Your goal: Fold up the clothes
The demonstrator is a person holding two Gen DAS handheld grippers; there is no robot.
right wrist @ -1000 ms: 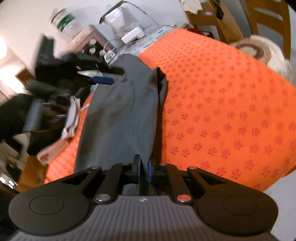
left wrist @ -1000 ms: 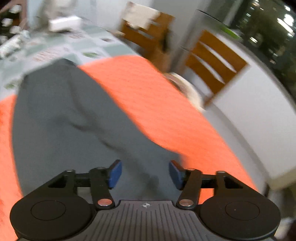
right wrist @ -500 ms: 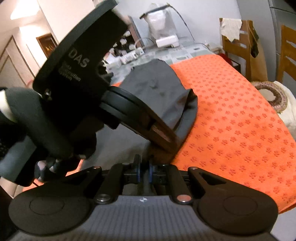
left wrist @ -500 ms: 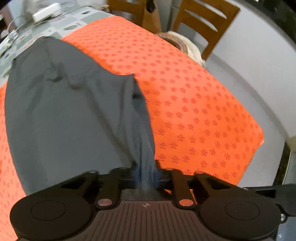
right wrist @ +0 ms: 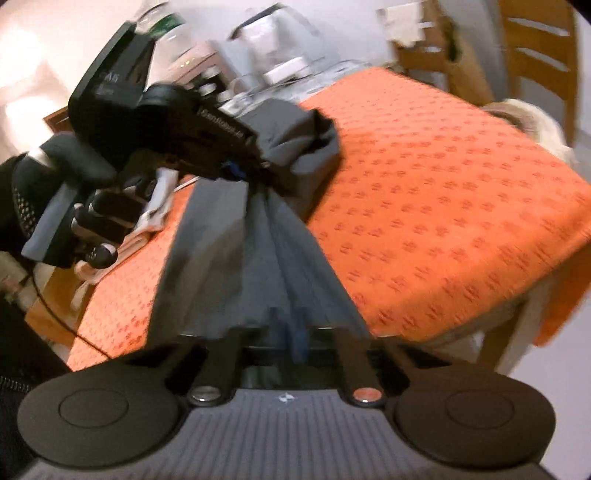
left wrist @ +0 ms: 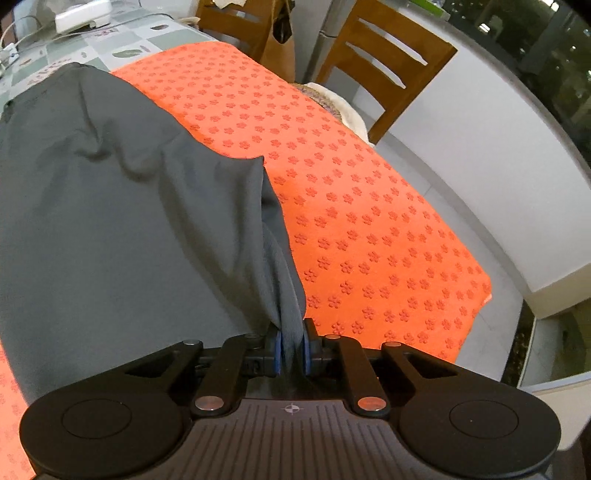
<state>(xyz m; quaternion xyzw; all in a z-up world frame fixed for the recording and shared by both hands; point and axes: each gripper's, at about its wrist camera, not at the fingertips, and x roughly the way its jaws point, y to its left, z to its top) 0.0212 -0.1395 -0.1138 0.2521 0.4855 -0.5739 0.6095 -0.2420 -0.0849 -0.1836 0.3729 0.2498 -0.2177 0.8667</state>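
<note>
A grey garment (left wrist: 110,221) lies spread on the orange flower-patterned cloth (left wrist: 369,240) that covers the table. My left gripper (left wrist: 291,350) is shut on a bunched fold at the garment's near right edge, and the fabric rises taut into its blue pads (left wrist: 276,352). In the blurred right wrist view, my right gripper (right wrist: 291,334) is shut on another part of the grey garment (right wrist: 266,258), which fans out from it. The left gripper (right wrist: 236,171), held by a gloved hand (right wrist: 99,218), pinches the same garment further back, so the cloth is stretched between the two.
Two wooden chairs (left wrist: 384,70) and a brown bag (left wrist: 280,40) stand beyond the table's far side. A white device (left wrist: 83,16) with cables sits on the patterned tablecloth behind. A pale cushion (left wrist: 347,110) lies on a chair seat. Light clothes (right wrist: 155,221) sit left of the garment.
My left gripper went from open above the garment to shut on its edge. My right gripper pulled back with the cloth, drawing the garment taut between both grippers.
</note>
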